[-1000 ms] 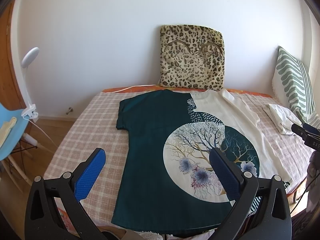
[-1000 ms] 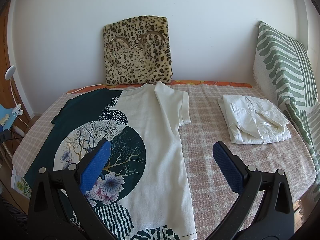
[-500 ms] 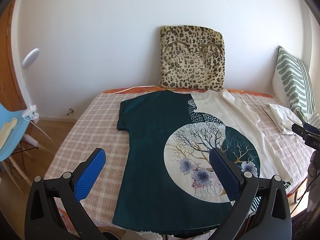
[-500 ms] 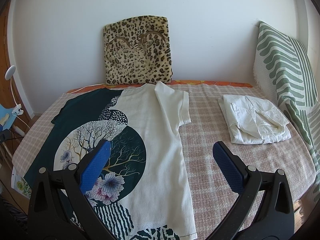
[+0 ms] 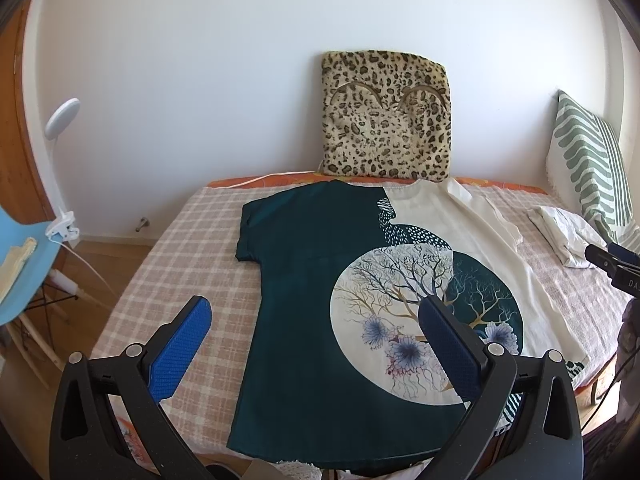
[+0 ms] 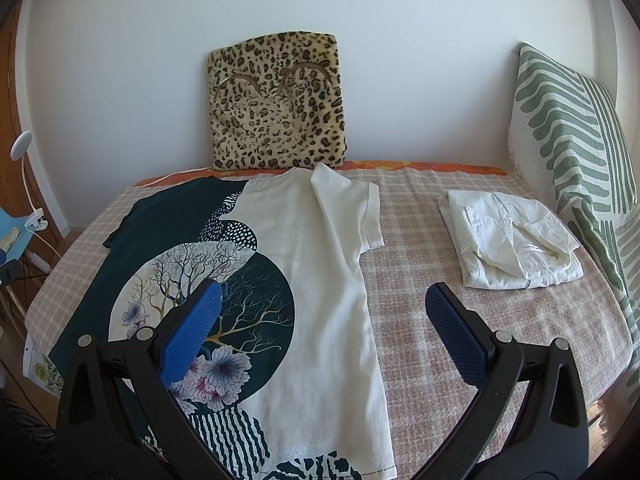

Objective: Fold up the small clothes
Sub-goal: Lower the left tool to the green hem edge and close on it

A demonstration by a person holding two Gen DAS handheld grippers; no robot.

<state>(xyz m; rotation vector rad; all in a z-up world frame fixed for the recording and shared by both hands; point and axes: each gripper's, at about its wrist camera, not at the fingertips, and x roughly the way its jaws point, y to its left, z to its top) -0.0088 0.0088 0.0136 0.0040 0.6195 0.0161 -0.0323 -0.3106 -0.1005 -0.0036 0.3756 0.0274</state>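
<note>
A T-shirt (image 5: 320, 280) lies spread flat on the checked blanket (image 5: 192, 248) covering the bed, neck toward the wall — one half dark green, the other cream, with a round tree-and-flower print across the middle. The cream sleeve (image 6: 352, 208) is folded in over the body. No container shows in either view. The left gripper (image 5: 316, 340) hovers over the near hem with its blue-padded fingers spread wide, holding nothing. The right gripper (image 6: 320, 332) hangs above the shirt's cream side, likewise spread and empty.

Only the left wrist view shows the blue chair (image 5: 20, 264) and the clip lamp (image 5: 60, 120) clearly, beside the bed. The right wrist view gives the folded white garment (image 6: 508, 244) in full, lying on the blanket well apart from the T-shirt and near the green-striped pillow (image 6: 572, 132) — in the left view it is a sliver at the edge. A leopard-print cushion (image 6: 276, 104) leans on the wall in both
</note>
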